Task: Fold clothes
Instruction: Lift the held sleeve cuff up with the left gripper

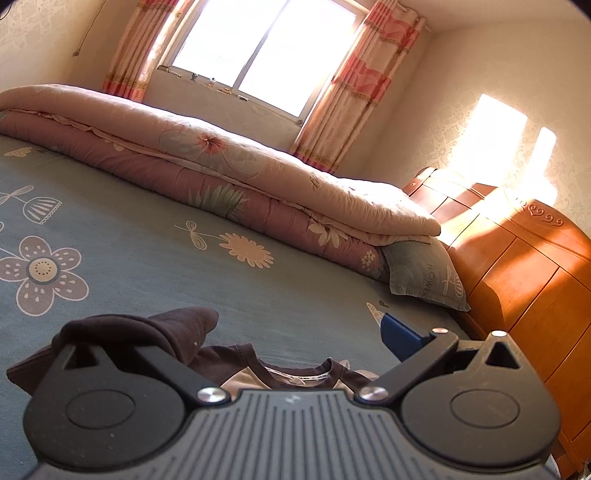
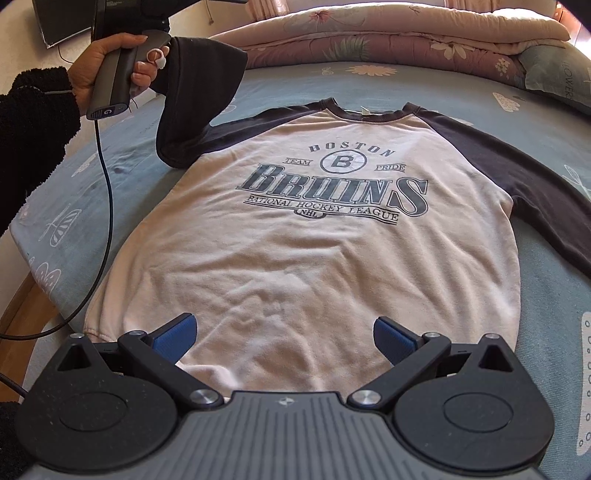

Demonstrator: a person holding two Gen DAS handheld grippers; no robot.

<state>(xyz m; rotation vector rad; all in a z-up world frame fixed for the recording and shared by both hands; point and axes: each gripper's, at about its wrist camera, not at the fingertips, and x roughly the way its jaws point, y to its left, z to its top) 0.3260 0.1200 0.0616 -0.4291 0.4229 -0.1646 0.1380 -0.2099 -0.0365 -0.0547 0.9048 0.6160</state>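
Jaws on the right gripper (image 2: 283,338) are spread wide, nothing between them, hovering over the hem of the sweatshirt (image 2: 314,251). The left gripper (image 2: 168,48) is seen from the right wrist view with the dark left sleeve (image 2: 192,96) hanging from it, lifted clear of the bed (image 2: 92,177); a grip on the cuff is presumed, though the closure itself is hidden behind draped fabric in its own view. Garment is laid flat, print up, collar toward the folded quilt (image 2: 388,33), right sleeve (image 2: 517,173) stretched out on the sheet. Sleeve is likely raised for folding inward across the chest; the right is positioned free, probably to pin or take the hem.
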